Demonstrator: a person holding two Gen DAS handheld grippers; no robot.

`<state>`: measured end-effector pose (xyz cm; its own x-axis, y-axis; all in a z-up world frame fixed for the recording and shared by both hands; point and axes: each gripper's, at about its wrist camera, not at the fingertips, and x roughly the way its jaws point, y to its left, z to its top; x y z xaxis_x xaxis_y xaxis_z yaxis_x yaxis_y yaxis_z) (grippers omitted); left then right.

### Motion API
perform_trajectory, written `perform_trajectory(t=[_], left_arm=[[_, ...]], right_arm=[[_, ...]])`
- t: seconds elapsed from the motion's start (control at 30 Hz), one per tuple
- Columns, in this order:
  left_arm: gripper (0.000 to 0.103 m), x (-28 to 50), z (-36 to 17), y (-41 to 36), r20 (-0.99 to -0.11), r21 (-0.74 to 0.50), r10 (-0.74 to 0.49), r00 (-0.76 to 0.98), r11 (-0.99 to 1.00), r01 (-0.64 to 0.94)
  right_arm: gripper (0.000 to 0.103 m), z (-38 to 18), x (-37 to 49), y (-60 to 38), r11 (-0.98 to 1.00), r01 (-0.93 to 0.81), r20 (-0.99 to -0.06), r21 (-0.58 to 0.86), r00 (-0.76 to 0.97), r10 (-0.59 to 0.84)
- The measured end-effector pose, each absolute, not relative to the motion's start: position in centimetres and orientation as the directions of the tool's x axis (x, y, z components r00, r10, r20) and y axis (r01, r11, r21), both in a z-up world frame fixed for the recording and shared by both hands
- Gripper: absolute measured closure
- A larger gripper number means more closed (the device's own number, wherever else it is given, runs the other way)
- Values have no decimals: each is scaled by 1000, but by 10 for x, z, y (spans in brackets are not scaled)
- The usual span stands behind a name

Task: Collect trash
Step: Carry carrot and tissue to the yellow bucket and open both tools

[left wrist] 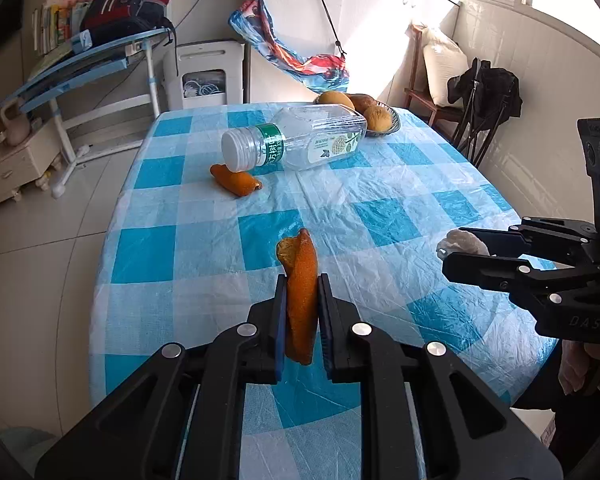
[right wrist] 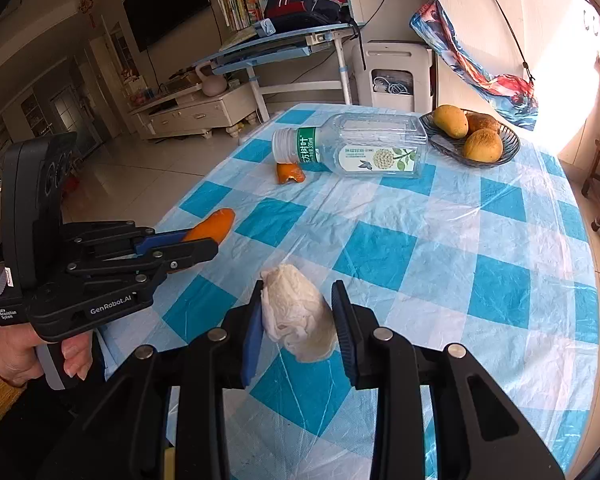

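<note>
Left wrist view: the right gripper [left wrist: 444, 252] is cut off at the right edge, its wad of tissue [left wrist: 460, 242] half hidden. At bottom centre the left gripper [left wrist: 302, 280] pinches an orange peel [left wrist: 302, 280] above the checked tablecloth [left wrist: 204, 240].

Right wrist view: a bottle [right wrist: 364, 146] at upper centre partly hides a second peel [right wrist: 289, 173]. At bottom centre the right gripper's pads clamp the tissue, off the cloth. At left the other gripper grips its peel.
</note>
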<state>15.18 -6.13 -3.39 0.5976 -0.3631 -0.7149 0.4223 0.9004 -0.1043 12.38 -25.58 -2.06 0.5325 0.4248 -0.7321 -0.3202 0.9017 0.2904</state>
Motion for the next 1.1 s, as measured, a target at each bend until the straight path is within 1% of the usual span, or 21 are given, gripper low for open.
perform_trajectory(t=[0.13, 0.3, 0.5, 0.83, 0.93, 1.0, 1.1], left_arm=[[88, 127, -24, -52, -663, -151, -403, 631, 898, 414], [88, 100, -20, -42, -628, -201, -432, 647, 894, 401], [88, 76, -21, -35, -612, -231, -453, 648, 886, 401], [88, 52, -23, -30, -602, -253, -468, 647, 880, 402], [88, 46, -20, -27, -599, -283, -475, 644, 878, 385], [88, 41, -13, -25, -573, -313, -498, 651, 867, 387], [88, 21, -16, -26, -558, -276, -505, 658, 861, 427]], right_arm=[[70, -13, 110, -263, 902, -289, -708, 320, 560, 431], [69, -6, 91, -276, 896, -242, -677, 371, 590, 440], [69, -1, 66, -281, 886, -220, -654, 409, 606, 453], [68, 2, 39, -273, 876, -221, -644, 429, 605, 469], [67, 4, 36, -272, 872, -219, -636, 438, 609, 473], [67, 7, 33, -270, 868, -221, -627, 444, 616, 477], [67, 8, 28, -264, 863, -224, -619, 452, 618, 485]])
